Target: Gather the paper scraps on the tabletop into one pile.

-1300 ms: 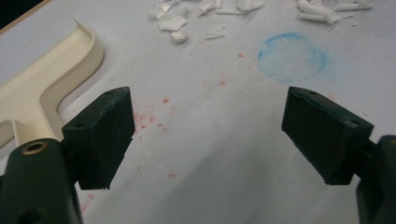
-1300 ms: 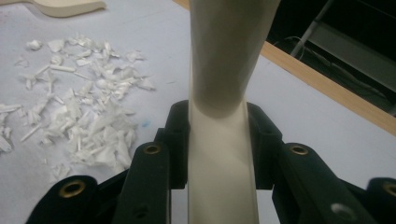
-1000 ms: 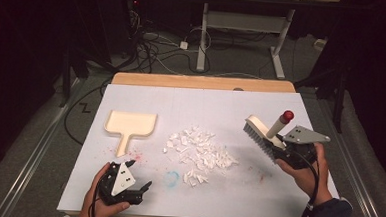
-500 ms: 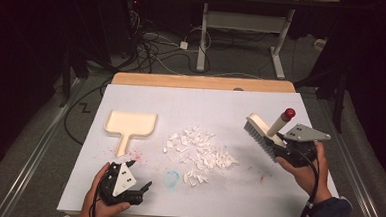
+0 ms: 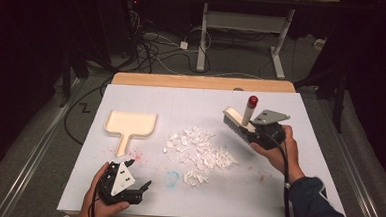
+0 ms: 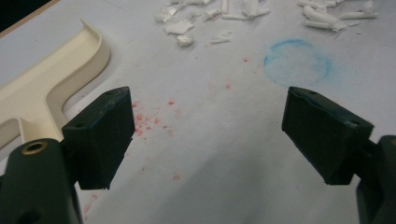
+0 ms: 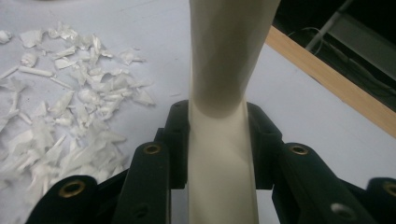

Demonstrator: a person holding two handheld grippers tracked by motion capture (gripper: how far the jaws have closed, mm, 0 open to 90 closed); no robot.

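A cream dustpan (image 5: 130, 124) lies flat on the left of the white table (image 5: 302, 184), its handle toward me. A pile of white paper scraps (image 5: 199, 149) is spread at mid-table. My right gripper (image 5: 254, 132) is shut on the cream handle of a brush (image 5: 235, 121) with a red tip, held just right of the pile with its bristles low and leftward. In the right gripper view both jaws of my right gripper (image 7: 218, 140) clamp the brush handle (image 7: 224, 84), scraps (image 7: 70, 107) to its left. My left gripper (image 5: 141, 188) rests open near the front edge; in its own view my left gripper (image 6: 208, 135) holds nothing, the dustpan (image 6: 42, 88) at left.
A wooden strip (image 5: 202, 82) borders the table's far edge. A faint blue ring (image 5: 171, 177) and red specks (image 5: 139, 156) mark the surface in front of the pile. Beyond the table lie floor cables and the legs of a white desk (image 5: 279, 48).
My right gripper has carried the brush left and slightly down, nearer the scrap pile. The left hand and gripper have stayed put.
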